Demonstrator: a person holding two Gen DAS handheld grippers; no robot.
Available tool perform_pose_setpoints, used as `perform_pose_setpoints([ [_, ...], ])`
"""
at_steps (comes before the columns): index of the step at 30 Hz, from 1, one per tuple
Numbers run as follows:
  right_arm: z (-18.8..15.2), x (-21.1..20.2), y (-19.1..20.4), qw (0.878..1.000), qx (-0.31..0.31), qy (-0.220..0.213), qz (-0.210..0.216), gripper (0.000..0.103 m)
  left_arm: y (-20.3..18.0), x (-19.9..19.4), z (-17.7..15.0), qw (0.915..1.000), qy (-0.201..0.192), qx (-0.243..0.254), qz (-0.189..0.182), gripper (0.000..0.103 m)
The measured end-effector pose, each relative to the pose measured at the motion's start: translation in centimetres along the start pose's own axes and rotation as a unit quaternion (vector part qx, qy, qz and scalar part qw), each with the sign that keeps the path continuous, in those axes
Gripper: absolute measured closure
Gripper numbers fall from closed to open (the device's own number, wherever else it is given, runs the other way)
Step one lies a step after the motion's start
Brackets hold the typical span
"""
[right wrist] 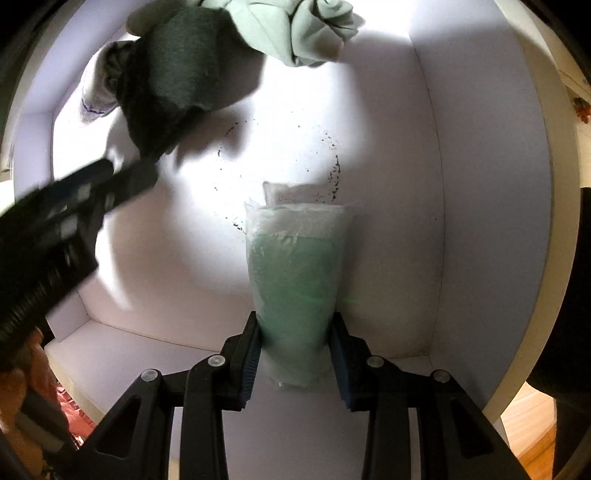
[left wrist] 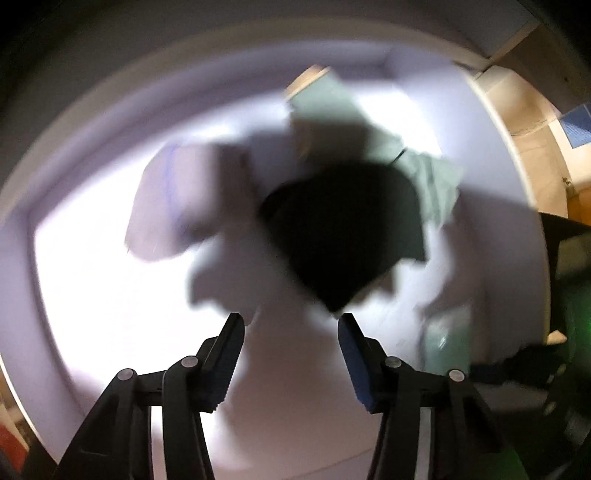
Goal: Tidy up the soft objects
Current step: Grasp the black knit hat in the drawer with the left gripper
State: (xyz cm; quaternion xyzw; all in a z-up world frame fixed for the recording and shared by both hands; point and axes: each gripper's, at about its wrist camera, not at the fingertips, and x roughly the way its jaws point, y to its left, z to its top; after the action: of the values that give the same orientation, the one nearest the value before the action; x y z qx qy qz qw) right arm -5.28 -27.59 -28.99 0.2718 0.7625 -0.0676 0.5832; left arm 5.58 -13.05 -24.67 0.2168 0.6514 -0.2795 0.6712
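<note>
I look down into a white bin [right wrist: 480,184]. A dark green cloth [right wrist: 177,74], a pale green cloth [right wrist: 291,29] and a white cloth [right wrist: 99,88] lie bunched at its far end. My right gripper [right wrist: 295,321] is shut on a green item in a clear plastic bag [right wrist: 295,266], which stands on the bin floor. In the blurred left wrist view my left gripper [left wrist: 291,319] is open just short of the dark cloth [left wrist: 340,229], with nothing between its fingers. The pale green cloth [left wrist: 436,184] and the white cloth [left wrist: 177,206] flank the dark one.
Dark specks [right wrist: 332,173] dot the bin floor behind the bag. The bin's white walls [left wrist: 74,129] close in on all sides. Wooden flooring [right wrist: 532,417] shows outside the rim at lower right, and something reddish [right wrist: 70,406] at lower left.
</note>
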Motion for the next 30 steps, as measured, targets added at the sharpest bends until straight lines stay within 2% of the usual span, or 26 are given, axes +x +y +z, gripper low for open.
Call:
perform_pose_setpoints([
  [5, -0.3, 0.6, 0.3, 1.000, 0.000, -0.001, -0.001, 0.066, 2.0, -1.1, -2.5, 0.9993, -0.008, -0.036, -0.003, 0.050],
  [9, -0.5, 0.8, 0.4, 1.000, 0.001, -0.003, 0.000, 0.066, 1.4, -2.9, -1.4, 0.9970, -0.040, -0.058, -0.032, 0.040],
  [12, -0.6, 0.8, 0.3, 1.000, 0.003, -0.003, 0.004, 0.067, -1.2, -3.4, 1.1, 0.9987, -0.050, 0.003, -0.005, 0.040],
  [15, -0.7, 0.8, 0.0, 1.000, 0.010, -0.001, 0.010, 0.067, -3.6, -3.2, 2.9, 0.9964, -0.048, 0.067, 0.016, 0.040],
  [20, -0.6, 0.7, 0.0, 1.000, 0.013, 0.001, 0.012, 0.067, -5.0, -1.4, 4.5, 0.9931, -0.021, 0.112, 0.026, 0.040],
  [25, -0.4, 0.6, 0.2, 1.000, 0.014, 0.003, 0.011, 0.066, -4.6, -0.6, 4.4, 0.9948, -0.013, 0.101, 0.009, 0.038],
  [26, -0.3, 0.5, 0.3, 1.000, 0.014, 0.004, 0.010, 0.066, -3.3, -0.6, 5.2, 0.9955, -0.012, 0.094, 0.003, 0.038],
  [30, -0.3, 0.5, 0.5, 1.000, 0.006, 0.003, 0.005, 0.065, -1.5, -0.6, 3.7, 0.9980, -0.003, 0.061, -0.017, 0.041],
])
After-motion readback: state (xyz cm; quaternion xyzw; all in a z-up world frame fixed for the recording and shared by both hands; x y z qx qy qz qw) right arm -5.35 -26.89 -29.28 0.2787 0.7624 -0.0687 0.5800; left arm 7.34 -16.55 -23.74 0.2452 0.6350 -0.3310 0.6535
